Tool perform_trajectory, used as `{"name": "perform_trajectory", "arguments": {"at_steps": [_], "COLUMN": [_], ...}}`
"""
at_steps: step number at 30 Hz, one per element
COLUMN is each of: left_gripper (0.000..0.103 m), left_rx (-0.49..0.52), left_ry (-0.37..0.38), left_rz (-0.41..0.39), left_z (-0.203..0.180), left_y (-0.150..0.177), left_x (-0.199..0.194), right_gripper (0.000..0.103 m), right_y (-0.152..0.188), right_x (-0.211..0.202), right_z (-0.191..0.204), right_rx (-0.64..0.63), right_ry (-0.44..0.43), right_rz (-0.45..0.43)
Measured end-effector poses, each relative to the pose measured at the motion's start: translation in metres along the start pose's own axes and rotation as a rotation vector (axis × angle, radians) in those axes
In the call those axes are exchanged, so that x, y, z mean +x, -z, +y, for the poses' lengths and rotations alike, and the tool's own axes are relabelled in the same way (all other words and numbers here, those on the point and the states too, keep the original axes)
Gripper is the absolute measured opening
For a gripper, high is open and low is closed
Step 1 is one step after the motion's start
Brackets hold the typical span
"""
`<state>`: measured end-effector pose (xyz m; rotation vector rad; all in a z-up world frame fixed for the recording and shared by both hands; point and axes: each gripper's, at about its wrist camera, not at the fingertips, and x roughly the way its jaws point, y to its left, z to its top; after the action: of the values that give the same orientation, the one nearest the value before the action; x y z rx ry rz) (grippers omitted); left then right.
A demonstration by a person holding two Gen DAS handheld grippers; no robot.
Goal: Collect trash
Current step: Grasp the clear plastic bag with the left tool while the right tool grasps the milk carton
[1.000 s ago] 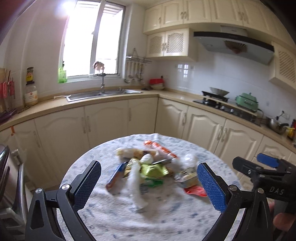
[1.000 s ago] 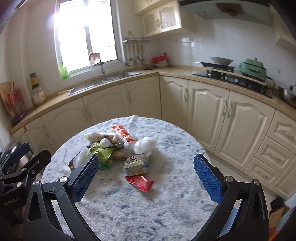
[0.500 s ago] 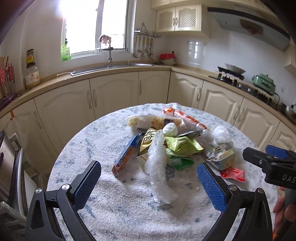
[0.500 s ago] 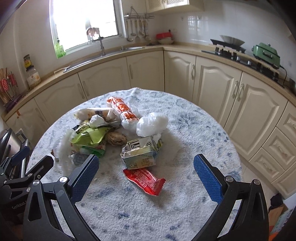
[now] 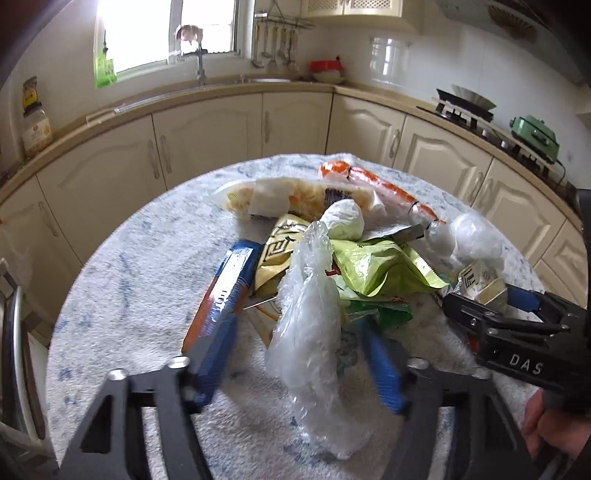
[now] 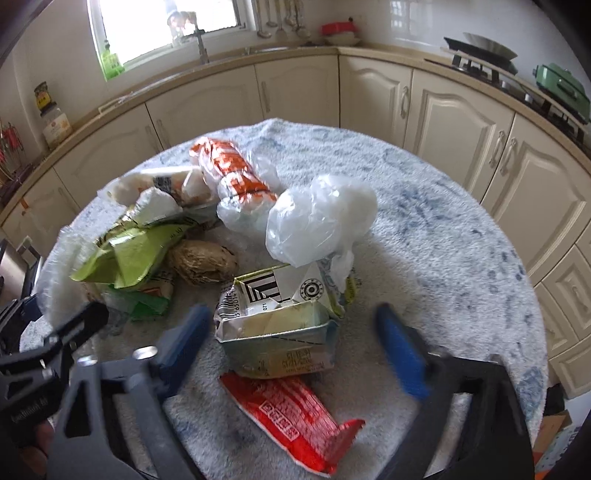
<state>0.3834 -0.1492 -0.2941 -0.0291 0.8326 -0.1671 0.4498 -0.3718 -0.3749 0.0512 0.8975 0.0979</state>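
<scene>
On the round table (image 6: pixel 443 229) lies litter. The crushed carton (image 6: pixel 280 325) gapes, seemingly empty. Left gripper (image 5: pixel 299 354) closing around a clear bag (image 5: pixel 310 332); right gripper (image 6: pixel 291 339) closing around the carton, neither gripping.

Cream cabinets (image 6: pixel 207 96) curving under a tan counter (image 5: pixel 207 90); bright window (image 5: pixel 166 29) far left (glare heavy), white tiled wall (image 5: pixel 399 62), stove (image 6: pixel 484 55) far right.

Crinkled clear plastic bag (image 5: pixel 314 332), fluffy tablecloth (image 5: pixel 122 295)
</scene>
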Motion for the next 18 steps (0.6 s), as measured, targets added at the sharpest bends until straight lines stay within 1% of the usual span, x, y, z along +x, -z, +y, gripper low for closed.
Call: {"name": "perform_trajectory", "arguments": {"at_steps": [2,4,6,9,14,18], "left_gripper": [0.049,0.048,0.048,0.048,0.047,0.048], "left_rx": [-0.009,-0.01,-0.012,-0.016,-0.039,-0.044], "left_ry": [0.009,0.019,0.022,0.023,0.046,0.034], "left_rz": [0.012,0.002,-0.013,-0.03,-0.031,-0.019], "left_z": [0.002,0.005,0.007,0.01,0.015,0.017], "left_y": [-0.004,-0.005,-0.007,-0.007,-0.001,0.001], "left_x": [0.009,0.008,0.007,0.005,0.003,-0.002], "right_gripper": [0.069,0.069,0.066,0.066,0.065,0.065], "right_y": [0.0,0.0,0.001,0.007,0.02,0.027], "right_x": [-0.001,-0.004,-0.007,-0.014,-0.032,-0.036], "right_z": [0.004,0.004,0.001,-0.004,-0.008,-0.006], "right_rx": [-0.016,-0.02,-0.005,0.014,0.025,0.014], "right_ry": [-0.019,-0.035,-0.055,-0.085,-0.114,-0.119], "right_rz": [0.0,-0.002,-0.012,-0.024,-0.032,-0.02]}}
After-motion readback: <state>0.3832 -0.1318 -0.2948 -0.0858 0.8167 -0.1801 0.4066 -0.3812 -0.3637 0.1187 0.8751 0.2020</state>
